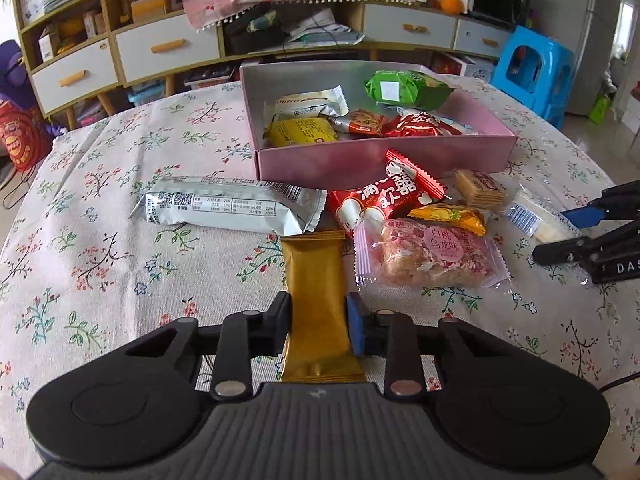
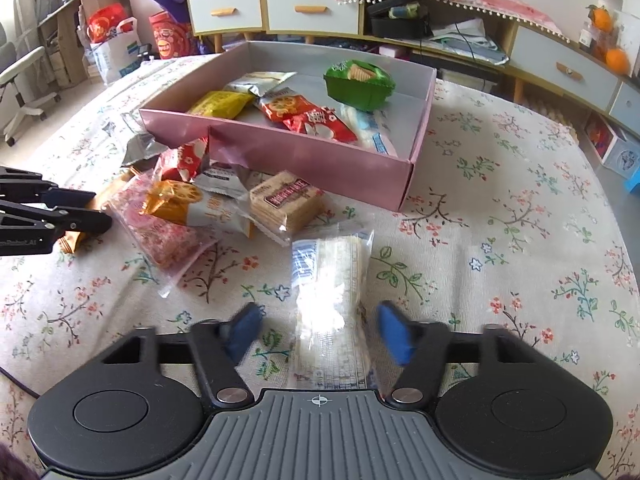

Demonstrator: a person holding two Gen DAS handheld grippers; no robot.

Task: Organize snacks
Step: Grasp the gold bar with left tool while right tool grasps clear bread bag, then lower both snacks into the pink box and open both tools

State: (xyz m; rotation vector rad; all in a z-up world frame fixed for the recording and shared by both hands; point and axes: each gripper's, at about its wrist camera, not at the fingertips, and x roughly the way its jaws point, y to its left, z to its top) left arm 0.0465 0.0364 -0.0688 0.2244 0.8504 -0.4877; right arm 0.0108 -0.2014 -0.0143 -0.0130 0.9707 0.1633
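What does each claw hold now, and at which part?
Left claw grips the gold packet across its lower middle. Right claw straddles the clear packet, pads not touching.

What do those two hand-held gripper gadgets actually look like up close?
Both are matte black plastic. The left hand-held gripper and right hand-held gripper each have a ribbed grey centre plate with a small crosshair mark, two round black housings, silver rivets on hinged links, and blue fingertip pads. White lettering shows on their sides; a thin black cable trails off.
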